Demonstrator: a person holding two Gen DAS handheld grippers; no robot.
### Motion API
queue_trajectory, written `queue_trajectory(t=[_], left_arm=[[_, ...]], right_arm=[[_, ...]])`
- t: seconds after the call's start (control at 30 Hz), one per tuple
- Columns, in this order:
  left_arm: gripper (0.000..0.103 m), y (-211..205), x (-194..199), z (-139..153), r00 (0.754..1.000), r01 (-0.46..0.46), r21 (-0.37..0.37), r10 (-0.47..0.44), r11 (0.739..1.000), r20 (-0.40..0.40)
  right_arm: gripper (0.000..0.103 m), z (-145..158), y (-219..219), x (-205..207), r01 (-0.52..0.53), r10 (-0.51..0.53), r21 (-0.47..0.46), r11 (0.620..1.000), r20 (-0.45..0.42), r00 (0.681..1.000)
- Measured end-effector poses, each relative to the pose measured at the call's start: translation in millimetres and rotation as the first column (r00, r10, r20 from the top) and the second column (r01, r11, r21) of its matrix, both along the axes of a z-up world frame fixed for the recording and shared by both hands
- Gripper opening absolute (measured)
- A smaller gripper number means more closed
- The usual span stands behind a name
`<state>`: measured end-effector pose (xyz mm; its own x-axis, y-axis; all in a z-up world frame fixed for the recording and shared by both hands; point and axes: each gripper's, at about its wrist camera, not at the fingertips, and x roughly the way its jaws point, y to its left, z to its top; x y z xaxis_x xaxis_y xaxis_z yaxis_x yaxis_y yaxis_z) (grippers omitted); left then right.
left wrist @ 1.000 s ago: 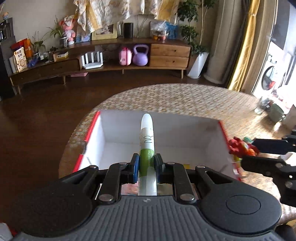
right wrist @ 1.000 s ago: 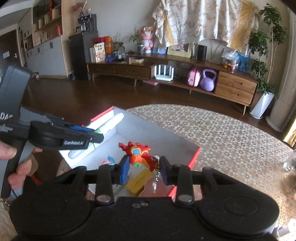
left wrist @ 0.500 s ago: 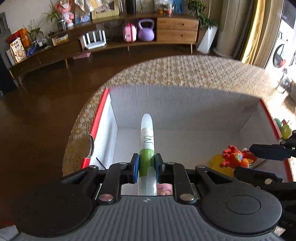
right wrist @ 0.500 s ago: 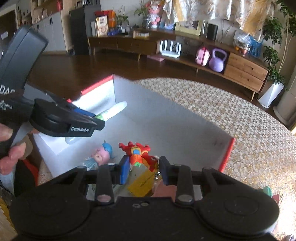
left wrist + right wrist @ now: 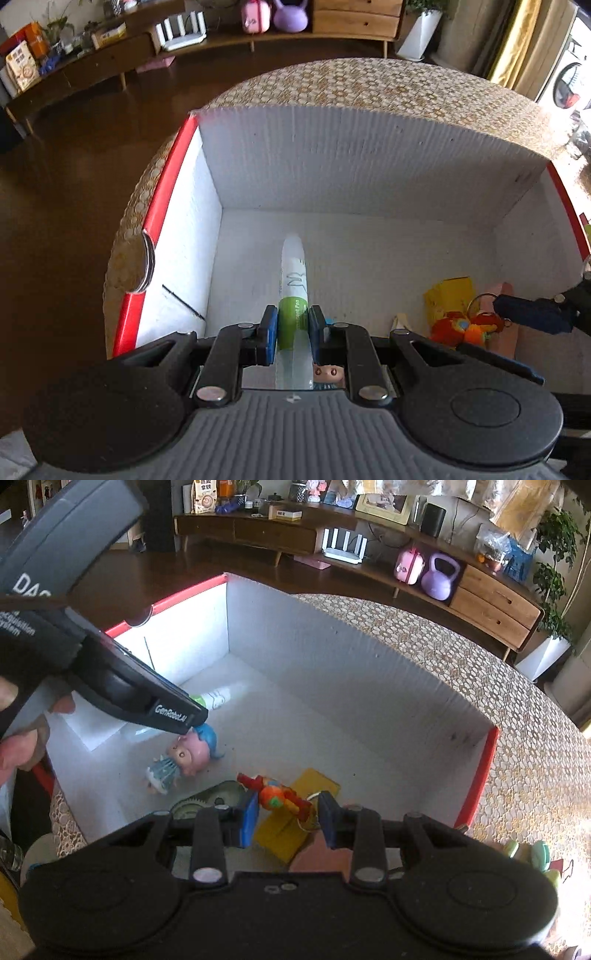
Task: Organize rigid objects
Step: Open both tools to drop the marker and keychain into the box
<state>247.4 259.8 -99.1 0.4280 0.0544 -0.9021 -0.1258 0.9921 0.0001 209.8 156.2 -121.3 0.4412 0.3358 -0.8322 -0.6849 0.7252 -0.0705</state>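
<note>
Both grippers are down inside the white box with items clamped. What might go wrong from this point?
1. The left gripper holds the white and green tube above the pink doll; released here, the tube may land on or roll against it.
2. The right gripper grips the red toy figure over the yellow card and a tape dispenser, so it could drop onto clutter.
3. Both grippers share one box; they may bump.

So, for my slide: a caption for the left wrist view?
Left gripper lowers a white-and-green tube into the white box.
</note>
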Motion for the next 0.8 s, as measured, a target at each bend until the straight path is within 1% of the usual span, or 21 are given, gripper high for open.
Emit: queue_trajectory(t=[0.27, 0.33, 0.43, 0.7, 0.8], left_arm=[[0.017, 0.8, -0.6, 0.8, 1.0, -0.018, -0.018, 0.018, 1.0, -0.011], [0.018, -1.1, -3.5, 2.9, 1.0, -0.027, -0.025, 0.027, 0.999, -0.006], [0.018, -2.2, -9.1, 7.7, 0.999, -0.023, -0.031, 0.024, 0.999, 0.023], [0.018, -13.5, -25.9, 31.6, 0.994, -0.026, -0.013, 0.027, 1.0, 0.104], [0.018, -18.8, -35.4, 42.9, 0.99, -0.017, -0.004, 0.017, 1.0, 0.137]], right_arm=[[0.038, 6.3, -9.4, 1.8, 0.009, -0.008, 0.043, 0.999, -0.024, 1.0], [0.042, 9.5, -13.0, 0.0, 0.009, -0.008, 0.063, 0.998, -0.026, 1.0], [0.045, 14.8, -19.0, -2.5, 0.015, -0.012, 0.09, 0.996, -0.029, 1.0], [0.048, 38.1, -35.8, -14.4, 0.016, -0.014, 0.162, 0.987, -0.017, 1.0], [0.053, 48.5, -43.2, -21.0, 0.017, -0.017, 0.189, 0.982, -0.006, 1.0]])
